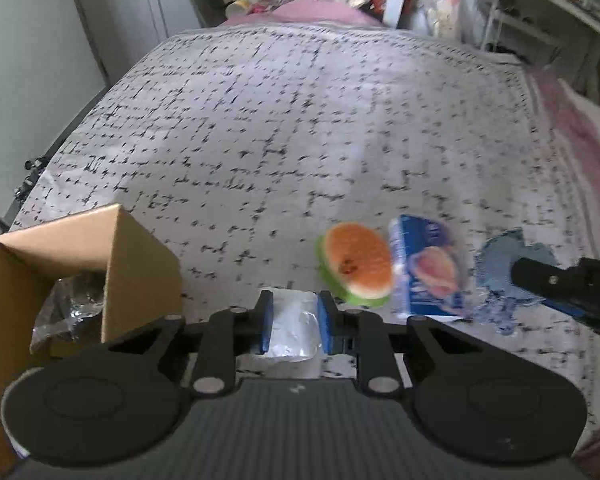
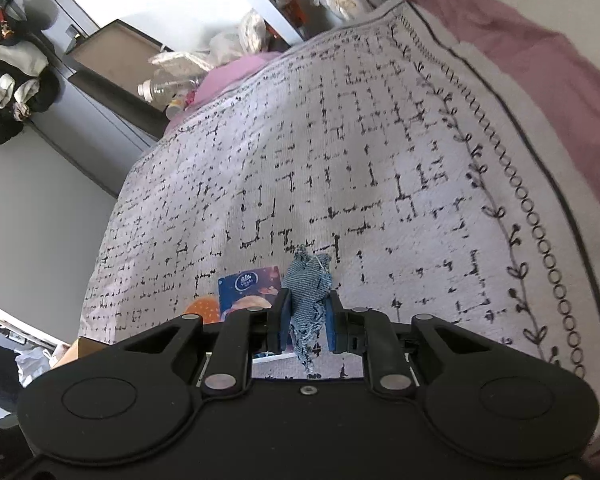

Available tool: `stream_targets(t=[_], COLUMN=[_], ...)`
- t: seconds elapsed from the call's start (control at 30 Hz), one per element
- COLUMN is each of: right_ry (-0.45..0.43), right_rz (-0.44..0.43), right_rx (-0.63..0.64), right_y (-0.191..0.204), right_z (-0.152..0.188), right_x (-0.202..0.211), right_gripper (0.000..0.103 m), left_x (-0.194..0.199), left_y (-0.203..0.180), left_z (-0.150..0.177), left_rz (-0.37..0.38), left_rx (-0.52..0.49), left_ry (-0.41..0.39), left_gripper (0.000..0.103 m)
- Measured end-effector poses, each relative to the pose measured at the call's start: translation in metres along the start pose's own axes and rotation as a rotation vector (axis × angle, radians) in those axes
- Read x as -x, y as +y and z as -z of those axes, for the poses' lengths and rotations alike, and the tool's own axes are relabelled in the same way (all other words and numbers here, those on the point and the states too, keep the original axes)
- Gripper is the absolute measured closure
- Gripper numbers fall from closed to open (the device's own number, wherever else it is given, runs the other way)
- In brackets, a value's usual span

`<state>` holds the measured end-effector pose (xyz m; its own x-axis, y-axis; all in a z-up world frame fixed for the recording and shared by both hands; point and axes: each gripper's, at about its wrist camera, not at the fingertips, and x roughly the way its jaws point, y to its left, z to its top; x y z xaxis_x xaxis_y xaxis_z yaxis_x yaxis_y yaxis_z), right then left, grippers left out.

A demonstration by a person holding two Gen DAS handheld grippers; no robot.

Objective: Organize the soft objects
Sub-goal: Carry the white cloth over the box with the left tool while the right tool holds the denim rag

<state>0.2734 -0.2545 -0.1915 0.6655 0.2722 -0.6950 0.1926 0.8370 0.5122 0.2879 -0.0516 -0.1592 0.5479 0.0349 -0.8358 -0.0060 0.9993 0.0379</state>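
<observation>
We count four soft items on the bed (image 1: 340, 128): one white packet (image 1: 294, 328) clamped in the left gripper (image 1: 294, 326) beside one cardboard box (image 1: 80, 280), one denim scrap (image 2: 308, 300) pinched by the right gripper (image 2: 308, 322), one watermelon sponge (image 1: 356, 264), one blue tissue pack (image 1: 428, 272). Box contents blurry, sponge mostly hidden in right view.

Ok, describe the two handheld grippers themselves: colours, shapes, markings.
Both are matte black. The left gripper and the right gripper each carry blue pads on two fingers, driven by black linkage arms with silver pivot pins. Two round black discs flank each body. The left body is ribbed grey with a small white mark. No cables or sleeves show.
</observation>
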Motion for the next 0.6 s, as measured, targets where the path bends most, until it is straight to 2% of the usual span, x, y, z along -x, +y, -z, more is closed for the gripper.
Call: stream_targets(t=[0.27, 0.6], right_ry=[-0.026, -0.034], right_rz=[-0.006, -0.029], right_rx=[0.037, 0.122], right_y=[0.010, 0.032], right_z=[0.004, 0.014], right_x=[0.022, 0.042], right_gripper=[0.085, 0.085], left_x=[0.034, 0.070], left_y=[-0.005, 0.013], left_z=[-0.001, 0.002], left_rz=[0.085, 0.113], left_rx=[0.045, 0.067], left_ry=[-0.047, -0.084], left_gripper=[0.081, 0.081])
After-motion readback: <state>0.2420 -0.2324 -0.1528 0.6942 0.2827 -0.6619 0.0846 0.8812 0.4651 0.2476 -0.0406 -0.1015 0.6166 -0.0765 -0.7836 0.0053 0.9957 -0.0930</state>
